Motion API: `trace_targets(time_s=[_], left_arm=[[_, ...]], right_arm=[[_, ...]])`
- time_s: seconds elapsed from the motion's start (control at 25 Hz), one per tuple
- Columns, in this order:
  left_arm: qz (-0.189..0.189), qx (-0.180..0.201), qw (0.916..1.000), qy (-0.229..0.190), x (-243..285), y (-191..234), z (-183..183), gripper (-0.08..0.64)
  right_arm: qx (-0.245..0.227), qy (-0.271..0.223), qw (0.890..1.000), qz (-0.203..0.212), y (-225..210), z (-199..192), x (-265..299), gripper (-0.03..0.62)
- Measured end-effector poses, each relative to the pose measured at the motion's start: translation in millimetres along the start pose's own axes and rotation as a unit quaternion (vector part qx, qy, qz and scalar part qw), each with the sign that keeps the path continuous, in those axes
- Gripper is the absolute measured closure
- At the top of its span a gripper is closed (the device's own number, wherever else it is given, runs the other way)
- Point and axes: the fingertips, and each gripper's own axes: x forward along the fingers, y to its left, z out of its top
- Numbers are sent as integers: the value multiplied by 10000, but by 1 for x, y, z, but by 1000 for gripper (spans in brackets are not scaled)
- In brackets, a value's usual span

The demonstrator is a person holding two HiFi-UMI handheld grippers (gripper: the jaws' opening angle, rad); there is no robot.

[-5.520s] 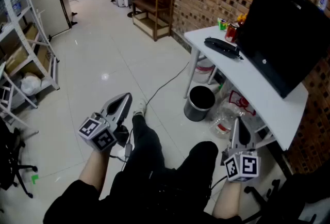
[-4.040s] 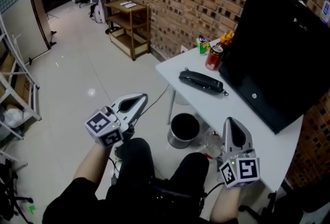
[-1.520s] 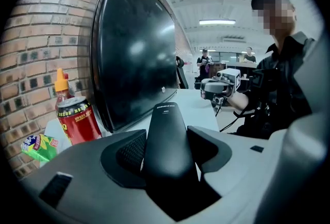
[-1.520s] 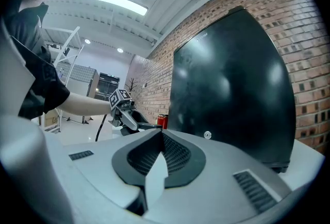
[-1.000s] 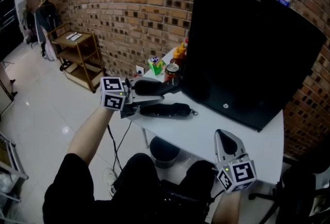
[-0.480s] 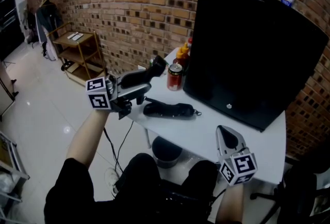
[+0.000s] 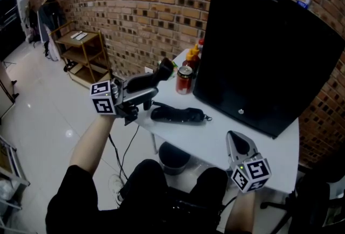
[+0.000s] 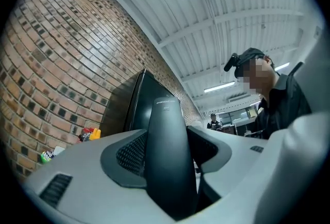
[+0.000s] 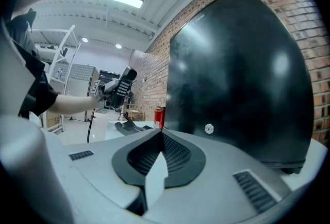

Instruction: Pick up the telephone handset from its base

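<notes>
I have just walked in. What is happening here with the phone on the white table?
A person works with a hand-held gripper in each hand. The left gripper is shut on the black telephone handset and holds it in the air, off its base, which lies on the white table. The right gripper is empty, jaws together, low by the table's near edge. The handset is picked up.

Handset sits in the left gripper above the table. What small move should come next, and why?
Probably a slight lift toward the person, then hold. The left gripper is clamped on the handset, tilted up clear of the base, with its tip looking near the red can.
</notes>
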Motion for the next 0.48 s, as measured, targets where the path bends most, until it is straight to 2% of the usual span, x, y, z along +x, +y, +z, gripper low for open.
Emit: trace_targets(time_s=[0.48], left_arm=[[-97, -12, 9998, 165, 6, -5, 0, 305]], right_arm=[[205, 147, 9997, 4, 2, 0, 0, 583]])
